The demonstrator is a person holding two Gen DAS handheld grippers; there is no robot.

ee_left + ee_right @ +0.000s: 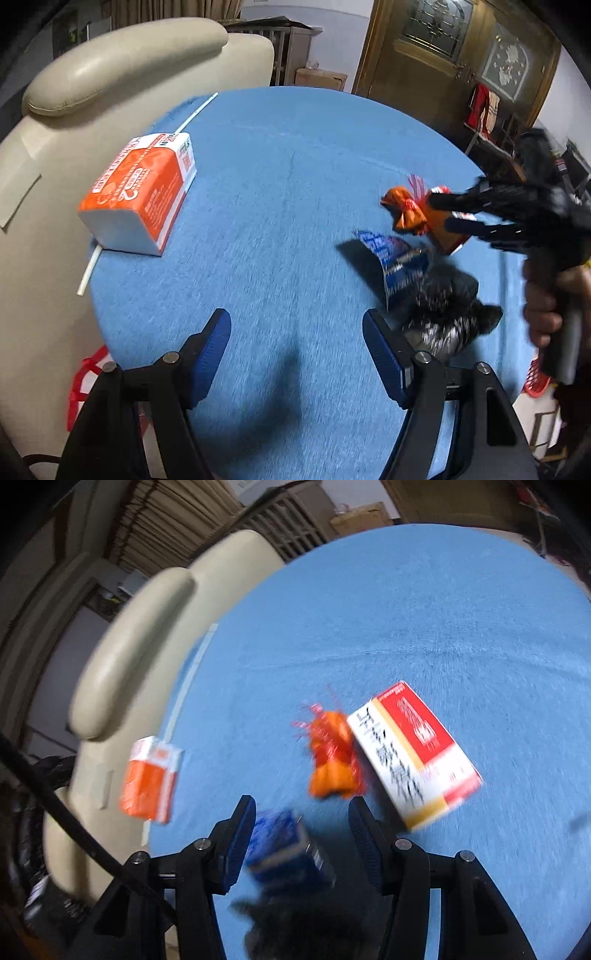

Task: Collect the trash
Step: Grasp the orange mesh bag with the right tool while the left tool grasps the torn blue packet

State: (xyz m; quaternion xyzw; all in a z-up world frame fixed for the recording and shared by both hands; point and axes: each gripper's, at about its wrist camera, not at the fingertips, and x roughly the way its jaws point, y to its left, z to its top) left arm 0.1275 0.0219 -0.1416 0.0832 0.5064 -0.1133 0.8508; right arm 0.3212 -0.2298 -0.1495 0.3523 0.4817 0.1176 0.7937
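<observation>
On my blue bench (pixel 280 177): orange wrapper (pixel 330 764), blue packet (pixel 284 845), red-and-white box (pixel 413 753) (blurred). Both claws, left (pixel 295 354) and right (pixel 301 838), stood apart, empty.

The round table (pixel 280 177) wears a plain sky-blue cloth. The tissue pack (pixel 142 194) on it is orange and white with white print. A crumpled wrapper (pixel 408 214) is orange with red streaks; the one beside it (pixel 391 262) is blue with white lettering. The bag (pixel 443 314) is glossy black. The box (pixel 413 753) is white, red and gold with black characters. Both grippers are black with blue pads (pixel 216 350). The chair (pixel 122 66) is cream.
</observation>
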